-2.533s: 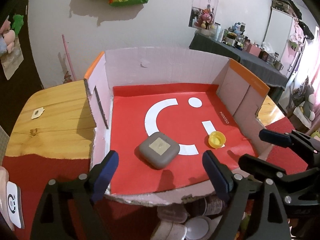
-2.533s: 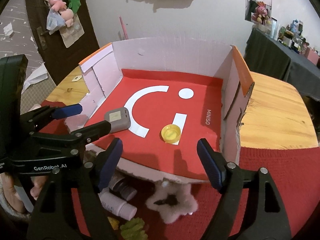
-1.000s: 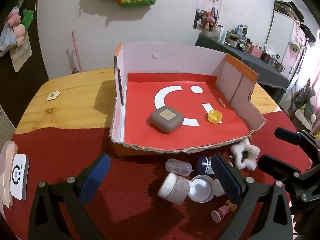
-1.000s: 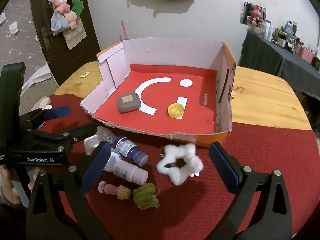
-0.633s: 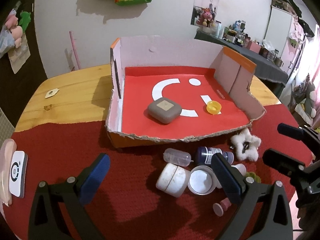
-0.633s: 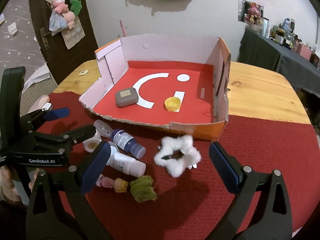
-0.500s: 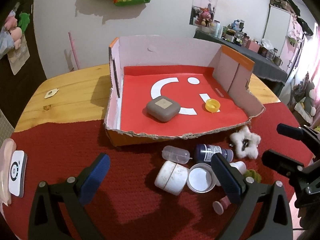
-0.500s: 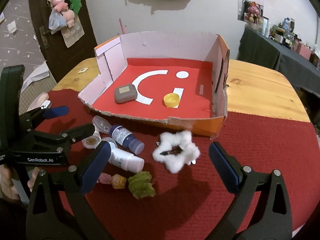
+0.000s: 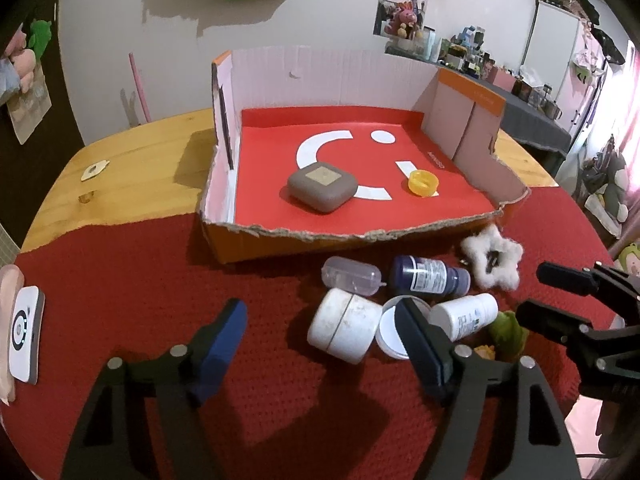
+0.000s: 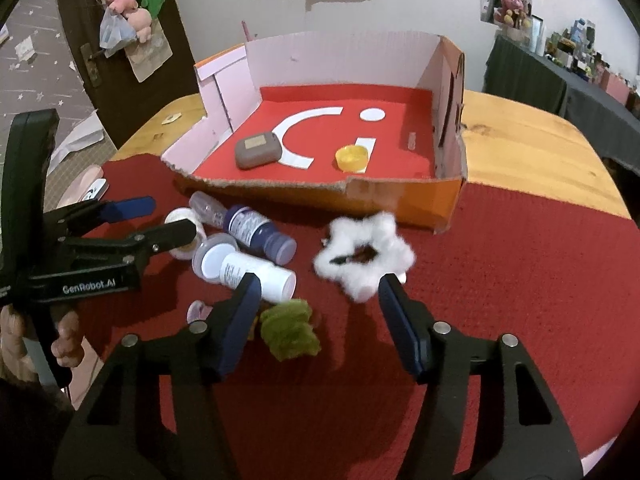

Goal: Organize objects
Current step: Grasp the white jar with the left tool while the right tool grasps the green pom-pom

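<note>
A cardboard box point(image 9: 352, 80) with a red floor stands in the upper middle of both views, and its near wall is torn low, which probably makes it easy to drop things in from this side. Inside it lie already a grey case point(image 9: 322, 186) and a yellow cap point(image 9: 423, 183). The things not yet sorted lie in a loose heap on the red cloth point(image 9: 140, 280) just in front of the box: a white jar point(image 9: 344, 330), a clear capsule point(image 9: 352, 278), a dark blue bottle point(image 9: 428, 278), a white bottle point(image 10: 256, 274), a white fluffy star point(image 10: 364, 260) and a green fuzzy piece point(image 10: 290, 330).

The left gripper point(image 9: 320, 340) hovers in the lower part of its view; its jaws are closing, with the white jar near its right finger but not yet pressed. The right gripper point(image 10: 318, 308) hangs low over the cloth, jaws closing too, the star just ahead of its tips and nothing clamped. I judge each hand aims at a separate item, so both can go into the box together.
</note>
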`<action>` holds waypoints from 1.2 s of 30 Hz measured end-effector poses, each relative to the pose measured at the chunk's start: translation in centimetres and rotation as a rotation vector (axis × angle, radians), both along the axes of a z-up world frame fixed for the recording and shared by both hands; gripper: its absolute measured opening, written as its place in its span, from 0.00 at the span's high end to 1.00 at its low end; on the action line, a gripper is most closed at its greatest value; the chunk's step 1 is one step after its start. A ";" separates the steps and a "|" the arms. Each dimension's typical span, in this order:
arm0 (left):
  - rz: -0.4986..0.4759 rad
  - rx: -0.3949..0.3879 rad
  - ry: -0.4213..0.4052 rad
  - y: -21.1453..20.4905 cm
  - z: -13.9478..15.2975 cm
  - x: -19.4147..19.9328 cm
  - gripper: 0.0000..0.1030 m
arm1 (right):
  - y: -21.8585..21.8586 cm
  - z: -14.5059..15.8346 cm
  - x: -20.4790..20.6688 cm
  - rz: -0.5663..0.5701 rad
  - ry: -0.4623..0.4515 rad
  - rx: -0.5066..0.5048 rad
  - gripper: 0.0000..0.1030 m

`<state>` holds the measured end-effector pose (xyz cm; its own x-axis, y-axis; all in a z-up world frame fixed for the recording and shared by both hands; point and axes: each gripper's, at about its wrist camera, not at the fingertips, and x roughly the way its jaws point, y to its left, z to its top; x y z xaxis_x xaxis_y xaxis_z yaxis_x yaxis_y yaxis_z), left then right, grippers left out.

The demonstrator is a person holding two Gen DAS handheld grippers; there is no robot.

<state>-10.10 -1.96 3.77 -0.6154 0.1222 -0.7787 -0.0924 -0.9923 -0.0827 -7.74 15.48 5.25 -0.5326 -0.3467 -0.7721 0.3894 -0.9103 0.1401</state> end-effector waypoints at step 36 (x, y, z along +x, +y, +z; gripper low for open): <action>0.003 0.064 -0.053 -0.8 -1.8 -0.8 0.42 | -0.7 -2.8 0.9 0.015 -0.053 0.013 0.69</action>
<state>-10.90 -2.75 1.92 -0.5741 0.1710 -0.8007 -0.0837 -0.9851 -0.1503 -6.83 14.80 2.50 -0.4854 -0.3438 -0.8038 0.3955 -0.9063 0.1487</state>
